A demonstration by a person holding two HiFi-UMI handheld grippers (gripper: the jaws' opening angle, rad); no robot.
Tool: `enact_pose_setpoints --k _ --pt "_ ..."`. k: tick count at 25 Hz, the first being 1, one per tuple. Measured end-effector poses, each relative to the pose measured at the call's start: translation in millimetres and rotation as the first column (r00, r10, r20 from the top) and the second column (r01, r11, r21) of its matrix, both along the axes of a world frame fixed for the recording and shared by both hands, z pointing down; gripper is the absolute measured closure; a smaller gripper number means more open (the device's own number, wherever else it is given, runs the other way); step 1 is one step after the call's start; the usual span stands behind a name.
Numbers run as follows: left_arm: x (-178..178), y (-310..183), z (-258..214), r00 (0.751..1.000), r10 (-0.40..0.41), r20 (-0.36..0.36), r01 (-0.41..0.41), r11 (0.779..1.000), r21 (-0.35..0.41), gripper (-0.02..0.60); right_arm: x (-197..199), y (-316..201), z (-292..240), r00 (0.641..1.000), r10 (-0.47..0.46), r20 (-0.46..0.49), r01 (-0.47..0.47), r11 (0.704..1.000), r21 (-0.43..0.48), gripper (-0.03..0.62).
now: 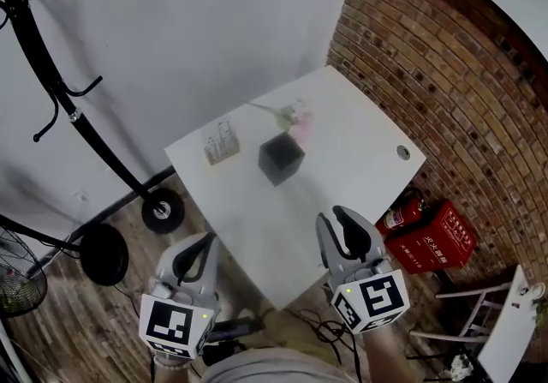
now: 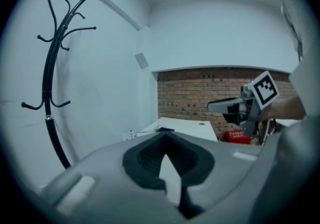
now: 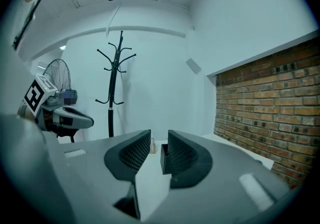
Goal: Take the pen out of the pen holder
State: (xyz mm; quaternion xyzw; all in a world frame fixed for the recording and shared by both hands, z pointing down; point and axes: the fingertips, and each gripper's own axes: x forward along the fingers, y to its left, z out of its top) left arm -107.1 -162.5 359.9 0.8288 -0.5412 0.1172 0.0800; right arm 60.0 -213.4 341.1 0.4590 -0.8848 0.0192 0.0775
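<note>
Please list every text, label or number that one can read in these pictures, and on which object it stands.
No text can be read with certainty.
On the red rectangular box on the floor: white characters, too blurred.
On the small pale stand on the white table: marks too small.

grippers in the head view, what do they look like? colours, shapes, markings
They match. The left gripper and right gripper have light grey moulded plastic bodies that taper to two fingers, lined inside with dark, grid-textured padding. Each carries at its rear a white cube with black square markers, and a small green light glows on the cube.
</note>
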Motion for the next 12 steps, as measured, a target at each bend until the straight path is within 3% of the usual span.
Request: enact_pose_setpoints --k 5,12 --pt "-10 -16 0 0.998 -0.053 0.014 0.053 0.998 0.037 0.589 -7 -25 9 0.999 -0.046 -0.025 0.046 0.999 -0.012 0.499" --pt "-16 -28 6 0.994 -0.107 0.007 0.107 0.994 0.009 0.589 -18 -57 24 0.993 -0.103 -0.052 0.101 0.994 -0.044 0.499"
